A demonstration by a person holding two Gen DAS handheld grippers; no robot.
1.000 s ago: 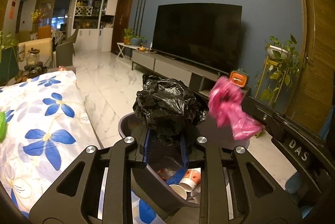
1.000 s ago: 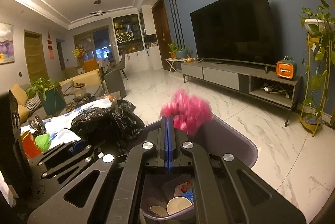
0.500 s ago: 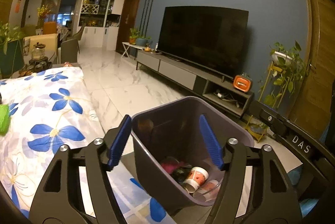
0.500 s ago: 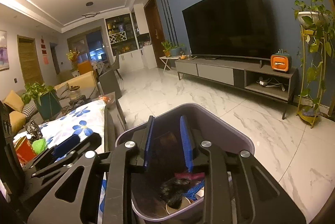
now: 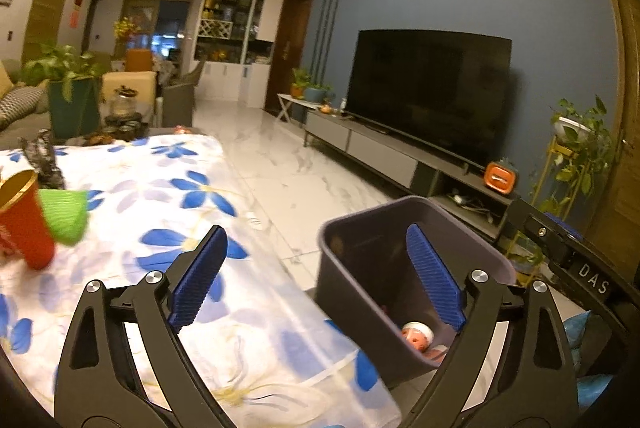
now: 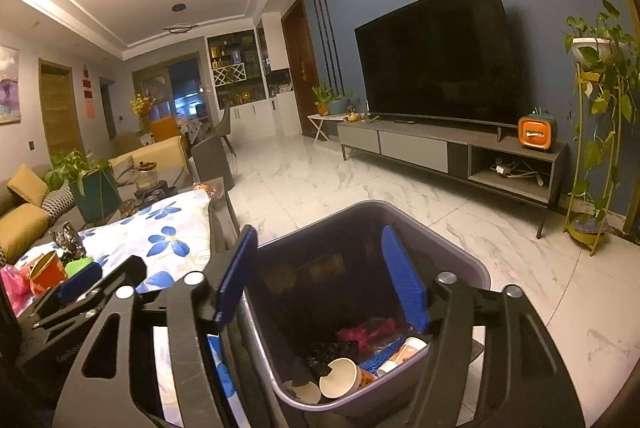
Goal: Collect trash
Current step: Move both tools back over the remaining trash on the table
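Your left tongs (image 5: 316, 280) & right tongs (image 6: 320, 272) are both wide apart, holding nothing. Trash bin (image 6: 460, 264) sits on the floor beside the table (image 5: 132, 211), w/ paper cups (image 6: 340, 376) inside.

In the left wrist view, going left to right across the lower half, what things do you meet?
Red cup → green crumpled piece → flowered tablecloth → dark trash bin → orange box on the TV stand → potted plant on a gold stand.
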